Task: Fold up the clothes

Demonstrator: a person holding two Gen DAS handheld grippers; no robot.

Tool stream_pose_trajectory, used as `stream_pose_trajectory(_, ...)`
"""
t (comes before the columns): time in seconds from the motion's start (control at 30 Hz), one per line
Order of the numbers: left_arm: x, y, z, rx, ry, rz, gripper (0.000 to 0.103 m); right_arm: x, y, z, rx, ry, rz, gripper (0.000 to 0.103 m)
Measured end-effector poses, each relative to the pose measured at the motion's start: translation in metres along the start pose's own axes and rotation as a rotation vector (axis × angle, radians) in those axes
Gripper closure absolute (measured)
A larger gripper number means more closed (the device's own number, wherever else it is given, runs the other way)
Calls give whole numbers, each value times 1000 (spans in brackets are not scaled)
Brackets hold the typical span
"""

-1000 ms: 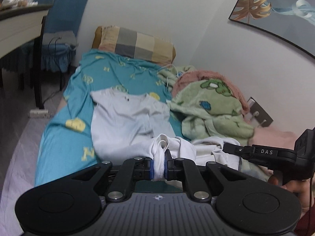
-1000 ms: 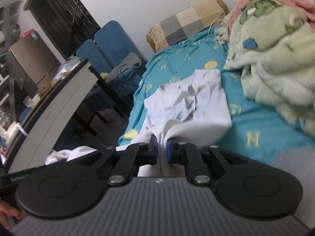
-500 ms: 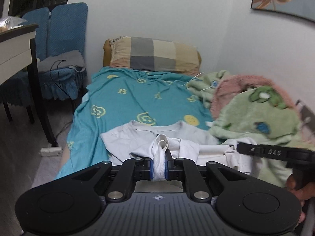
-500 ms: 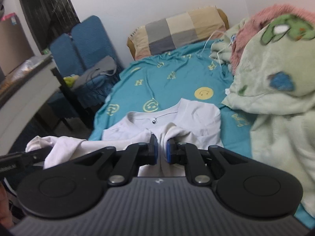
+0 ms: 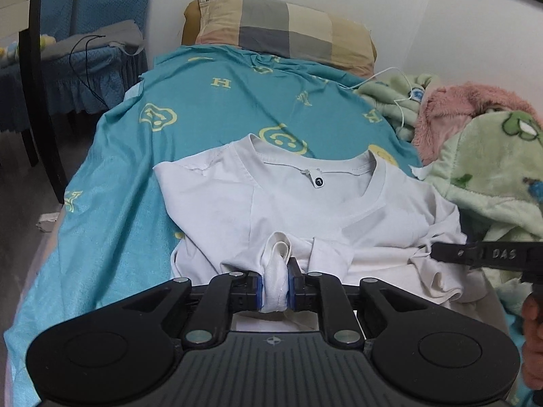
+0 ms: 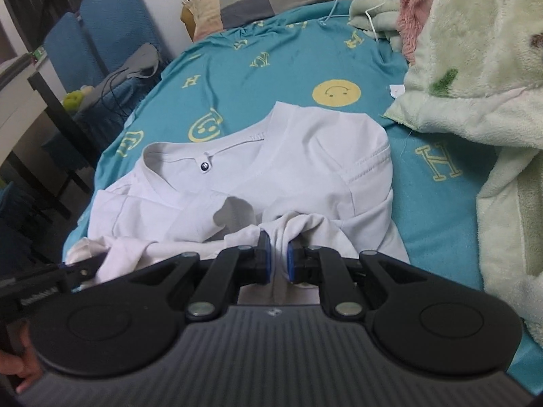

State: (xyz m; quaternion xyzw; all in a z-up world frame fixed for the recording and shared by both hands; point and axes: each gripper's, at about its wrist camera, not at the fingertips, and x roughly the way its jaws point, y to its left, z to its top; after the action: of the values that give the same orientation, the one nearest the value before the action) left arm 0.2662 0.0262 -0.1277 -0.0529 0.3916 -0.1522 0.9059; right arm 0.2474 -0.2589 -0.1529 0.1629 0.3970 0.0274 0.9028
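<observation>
A white T-shirt [image 5: 305,203] lies on the teal bedsheet [image 5: 220,108], collar toward the pillow, its lower part folded up over the chest. My left gripper [image 5: 275,285] is shut on a bunched piece of the shirt's hem. My right gripper [image 6: 279,261] is shut on another bunch of the same shirt [image 6: 271,169], further right. The right gripper's arm shows at the right edge of the left wrist view [image 5: 482,254], and the left gripper shows at the left of the right wrist view [image 6: 78,268].
A checked pillow [image 5: 278,30] lies at the head of the bed. A green and pink fleece blanket [image 5: 482,156] is piled along the right side, with a white cable [image 5: 400,101] on it. Blue chairs [image 5: 85,34] and a desk [image 6: 20,101] stand left of the bed.
Both grippers have carried the shirt's hem forward toward the collar, folding the lower half over the upper. The views have come lower and closer to the shirt.
</observation>
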Motion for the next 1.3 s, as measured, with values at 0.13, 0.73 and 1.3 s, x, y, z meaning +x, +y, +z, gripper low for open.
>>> stream_pose_trajectory(0.13,-24,-3,-2,-8,-39,36,50,-9,3,0,-7,-13,1,87)
stream_pose_trajectory(0.73,-77,-29,-43,35,62,21,47,-81,-27,-29,17,40,-144,42)
stream_pose_trajectory(1.3,-79,2,-47,-139,86,91,101,-50,-43,-45,65,87,-138,92)
